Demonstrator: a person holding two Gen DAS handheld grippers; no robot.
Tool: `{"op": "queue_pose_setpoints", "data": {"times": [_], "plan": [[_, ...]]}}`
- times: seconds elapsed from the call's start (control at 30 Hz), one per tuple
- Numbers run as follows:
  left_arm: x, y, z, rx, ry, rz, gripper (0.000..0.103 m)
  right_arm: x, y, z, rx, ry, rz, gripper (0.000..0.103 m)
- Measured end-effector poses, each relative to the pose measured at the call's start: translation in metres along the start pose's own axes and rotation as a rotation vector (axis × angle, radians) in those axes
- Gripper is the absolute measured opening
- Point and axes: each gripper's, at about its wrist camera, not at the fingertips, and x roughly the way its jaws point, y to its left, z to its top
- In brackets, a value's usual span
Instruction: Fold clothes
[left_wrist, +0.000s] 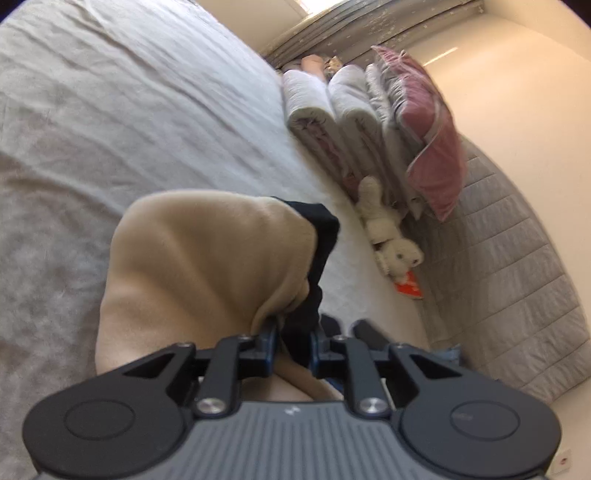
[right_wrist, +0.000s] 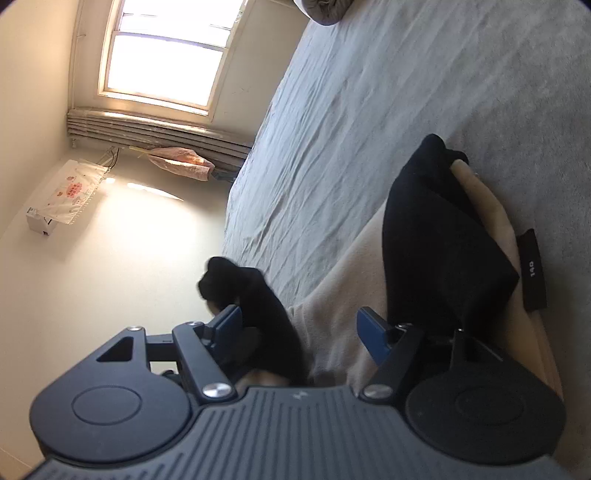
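**A:** Where is the garment relative to your tongs right now?

**B:** Directly ahead of both. Your left gripper (left_wrist: 293, 341) has its jaws drawn close together, and a bunched fold of the beige garment (left_wrist: 207, 266) and its black trim (left_wrist: 314, 258) is pinched between them. From that pinch the cloth runs forward and off to the left of the fingers, draping down onto the grey bed sheet (left_wrist: 129, 110).

**A:** And the right one?

**B:** Your right gripper (right_wrist: 299, 328) stands wide open. The blue fingertips (right_wrist: 229, 325) are well apart, and a black sleeve (right_wrist: 258, 306) lies against the inner face of the left-hand one, but nothing is squeezed. I'd call that touching, not held.

**A:** Which way does the garment's long axis run?

**B:** In the right wrist view it stretches away from the jaws, forward and to the right, with a black panel (right_wrist: 443, 240) folded over the beige body and a small black label (right_wrist: 532, 273) on the outer edge. So the bulk lies beyond and right of your open jaws.

**A:** So which hand should act?

**B:** My judgement: the left already carries its edge, so the right is the free one. The sleeve sits just inside its left finger, so it would have to close there before any fold across the body.
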Motion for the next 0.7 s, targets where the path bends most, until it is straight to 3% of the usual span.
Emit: {"op": "queue_pose_setpoints", "data": {"times": [0.1, 0.17, 0.33, 0.47, 0.7], "plan": [[0.006, -0.001, -0.003, 0.03, 0.043, -0.027, 0.033, 0.001, -0.001, 0.0, 0.012, 0.006, -0.01, 0.074], [0.004, -0.005, -0.003, 0.069, 0.068, -0.063, 0.047, 0.0, -0.001, -0.001, 0.015, 0.011, -0.011, 0.074], [-0.02, -0.015, 0.002, 0.192, 0.111, -0.154, 0.052, -0.004, 0.003, 0.002, 0.013, 0.01, 0.002, 0.075], [-0.047, -0.007, 0.01, 0.222, 0.041, -0.15, 0.052, -0.002, 0.012, 0.002, -0.051, -0.002, -0.01, 0.075], [-0.075, 0.021, 0.028, 0.14, -0.098, -0.062, 0.051, 0.022, 0.045, -0.014, -0.333, -0.002, -0.083, 0.075]]}}
